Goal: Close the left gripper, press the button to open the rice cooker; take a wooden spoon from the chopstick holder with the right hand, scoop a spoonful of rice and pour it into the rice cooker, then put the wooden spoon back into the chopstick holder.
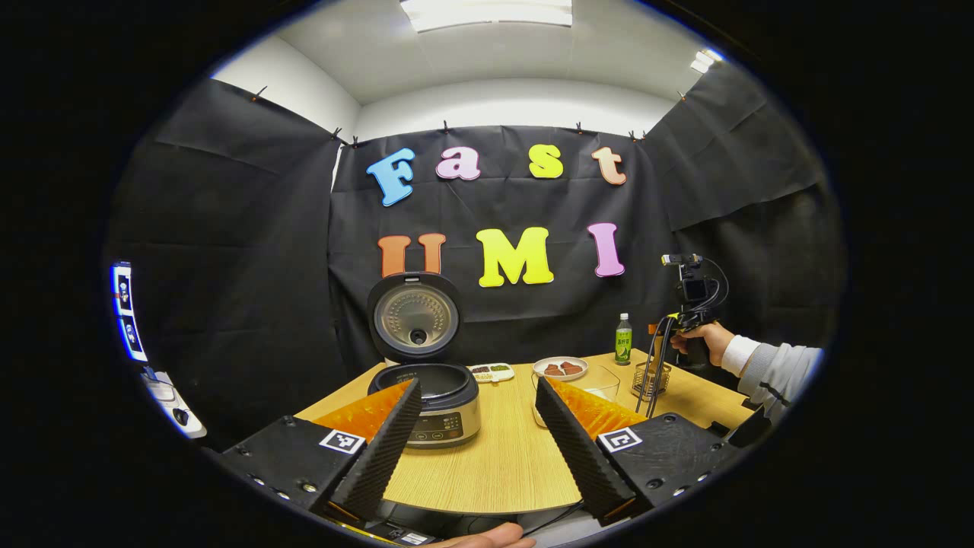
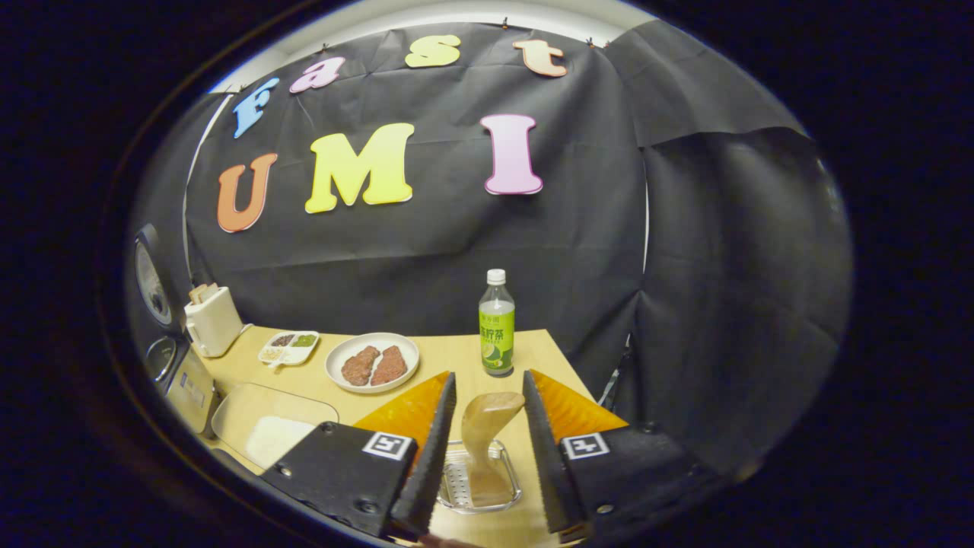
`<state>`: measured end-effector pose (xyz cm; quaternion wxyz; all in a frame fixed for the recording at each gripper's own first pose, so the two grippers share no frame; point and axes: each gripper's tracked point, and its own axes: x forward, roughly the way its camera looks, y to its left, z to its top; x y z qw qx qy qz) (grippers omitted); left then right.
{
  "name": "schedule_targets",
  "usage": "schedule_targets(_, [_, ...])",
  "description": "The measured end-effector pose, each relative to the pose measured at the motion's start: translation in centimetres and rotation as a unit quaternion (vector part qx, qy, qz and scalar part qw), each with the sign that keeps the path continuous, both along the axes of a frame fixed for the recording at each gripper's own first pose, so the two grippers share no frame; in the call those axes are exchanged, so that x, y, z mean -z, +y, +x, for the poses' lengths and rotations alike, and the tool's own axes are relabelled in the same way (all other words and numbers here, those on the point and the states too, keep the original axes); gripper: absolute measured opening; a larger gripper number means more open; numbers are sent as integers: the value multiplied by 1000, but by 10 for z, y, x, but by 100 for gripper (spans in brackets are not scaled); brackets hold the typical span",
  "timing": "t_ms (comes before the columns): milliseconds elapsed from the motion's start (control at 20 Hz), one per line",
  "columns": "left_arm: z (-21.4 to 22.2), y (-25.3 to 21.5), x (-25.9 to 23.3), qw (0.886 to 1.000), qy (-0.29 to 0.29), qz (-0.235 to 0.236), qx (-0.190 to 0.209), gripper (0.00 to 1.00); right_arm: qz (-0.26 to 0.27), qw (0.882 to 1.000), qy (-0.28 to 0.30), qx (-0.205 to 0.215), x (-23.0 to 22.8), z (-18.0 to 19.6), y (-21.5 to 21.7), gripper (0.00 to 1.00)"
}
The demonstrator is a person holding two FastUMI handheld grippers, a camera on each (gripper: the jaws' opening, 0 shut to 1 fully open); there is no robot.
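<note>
We see the rice cooker (image 1: 434, 403) with its round lid up, so we think the button part is done. Our left gripper (image 1: 475, 426) hangs back over the near edge of the wooden table (image 1: 502, 464), and its two fingers are spread wide with nothing between them. The job now belongs to the right hand. Our right gripper (image 2: 485, 426) sits just above the chopstick holder (image 2: 479, 479), which is a small wire basket with thin shiny bars. The wooden spoon (image 2: 487, 438) stands up out of it, and its long way runs up and down, with the smooth curved top end poking up right between the two fingers. The fingers stand on each side of the spoon with a little gap, so they are open and not squeezing it yet. We think the next move is to close on that top end and lift straight up, so the spoon does not tip the light basket. The rice (image 2: 278, 438) is a soft white heap in a clear tray (image 2: 251, 403), off to the left of the right gripper and near the cooker. Farther back sit a white plate (image 2: 373, 364) with two brown pieces and a green bottle (image 2: 496, 323) with a white cap.
</note>
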<state>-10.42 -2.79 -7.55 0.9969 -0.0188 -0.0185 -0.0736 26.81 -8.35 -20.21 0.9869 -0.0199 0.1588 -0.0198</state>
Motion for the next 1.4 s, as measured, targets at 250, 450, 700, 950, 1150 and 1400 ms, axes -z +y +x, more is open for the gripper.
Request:
schedule_targets(250, [11, -1, 1, 1000, 7, -7, 2, 96, -14, 999, -31, 14, -18, -9, -15, 89])
schedule_targets(450, [19, -2, -8, 1000, 7, 3, 11, 96, 1, 997, -72, 25, -46, -27, -21, 95])
schedule_targets(700, [40, 7, -29, 1000, 12, 6, 15, 96, 18, 996, -85, 31, -70, -56, -13, 100])
schedule_targets(950, [61, 21, -49, 1000, 15, -11, 8, 96, 31, 993, -116, 20, -107, -103, 3, 100])
schedule_targets(1150, [73, 30, -65, 1000, 19, -22, 0, 96, 25, 988, -148, -25, -133, -147, 29, 100])
schedule_targets(1400, [104, 44, -92, 999, 26, -17, -15, 96, 18, 985, -170, -29, -138, -196, 41, 100])
